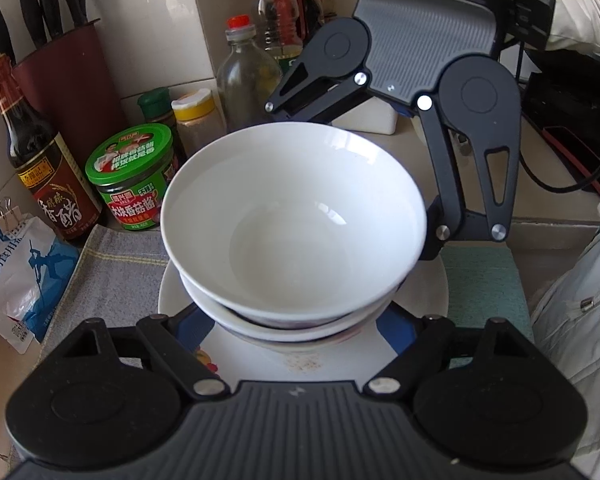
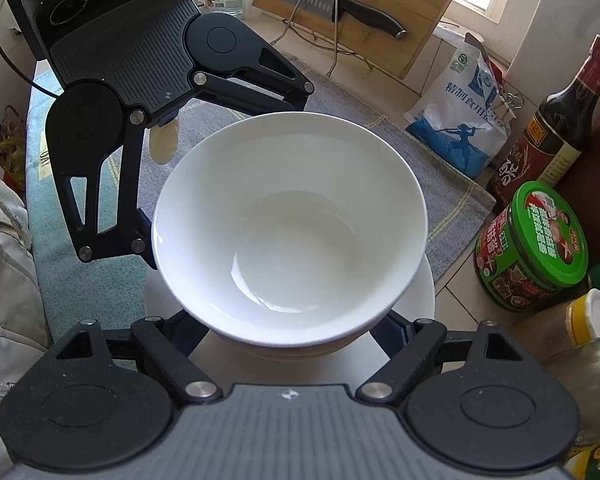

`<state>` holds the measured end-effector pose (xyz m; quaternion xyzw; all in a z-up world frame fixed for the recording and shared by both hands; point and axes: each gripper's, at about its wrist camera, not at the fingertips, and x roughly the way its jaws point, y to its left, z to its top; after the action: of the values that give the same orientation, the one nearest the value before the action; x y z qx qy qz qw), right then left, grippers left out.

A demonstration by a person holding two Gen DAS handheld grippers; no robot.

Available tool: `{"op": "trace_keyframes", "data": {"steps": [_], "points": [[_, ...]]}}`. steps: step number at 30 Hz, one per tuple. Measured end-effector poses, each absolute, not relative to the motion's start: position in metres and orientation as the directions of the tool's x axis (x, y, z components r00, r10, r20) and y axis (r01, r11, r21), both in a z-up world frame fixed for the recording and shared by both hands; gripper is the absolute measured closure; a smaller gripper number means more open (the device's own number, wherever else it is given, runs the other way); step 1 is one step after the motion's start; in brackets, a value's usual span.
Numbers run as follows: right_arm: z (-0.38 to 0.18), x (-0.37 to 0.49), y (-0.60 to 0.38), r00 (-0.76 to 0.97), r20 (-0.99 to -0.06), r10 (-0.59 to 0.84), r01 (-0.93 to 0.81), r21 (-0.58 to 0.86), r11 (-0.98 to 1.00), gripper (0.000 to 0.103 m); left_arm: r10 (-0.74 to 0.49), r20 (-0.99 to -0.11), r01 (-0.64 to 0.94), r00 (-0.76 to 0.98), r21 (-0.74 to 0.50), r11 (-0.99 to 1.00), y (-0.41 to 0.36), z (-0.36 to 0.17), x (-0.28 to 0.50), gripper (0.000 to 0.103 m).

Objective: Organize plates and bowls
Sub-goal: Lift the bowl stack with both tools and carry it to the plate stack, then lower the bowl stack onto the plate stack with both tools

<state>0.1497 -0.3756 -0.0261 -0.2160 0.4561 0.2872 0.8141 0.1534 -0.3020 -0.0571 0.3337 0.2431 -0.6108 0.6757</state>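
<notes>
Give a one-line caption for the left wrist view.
Stacked white bowls on a plate, flanked by both grippers.

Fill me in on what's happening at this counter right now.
A person is working with a gripper in each hand around a stack of white bowls sitting on a plate. The left gripper and the right gripper come at the stack from opposite sides, jaws straddling its lower part. The fingertips are hidden under the bowls, so a firm grip can't be confirmed. Sauce bottles and jars stand beside the stack.

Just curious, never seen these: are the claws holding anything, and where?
Cannot tell: left claw and right claw straddle the bowl stack, with their tips hidden under its top rim.
</notes>
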Motion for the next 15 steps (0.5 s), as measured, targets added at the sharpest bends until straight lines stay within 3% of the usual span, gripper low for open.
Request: {"op": "trace_keyframes", "data": {"steps": [15], "points": [[-0.0256,0.1483,-0.3741,0.435,-0.864,0.255,-0.656,-0.11,0.747,0.013,-0.669,-0.733,0.991,0.127,0.12,0.056,-0.2994,-0.0581,0.1601,0.016]]}}
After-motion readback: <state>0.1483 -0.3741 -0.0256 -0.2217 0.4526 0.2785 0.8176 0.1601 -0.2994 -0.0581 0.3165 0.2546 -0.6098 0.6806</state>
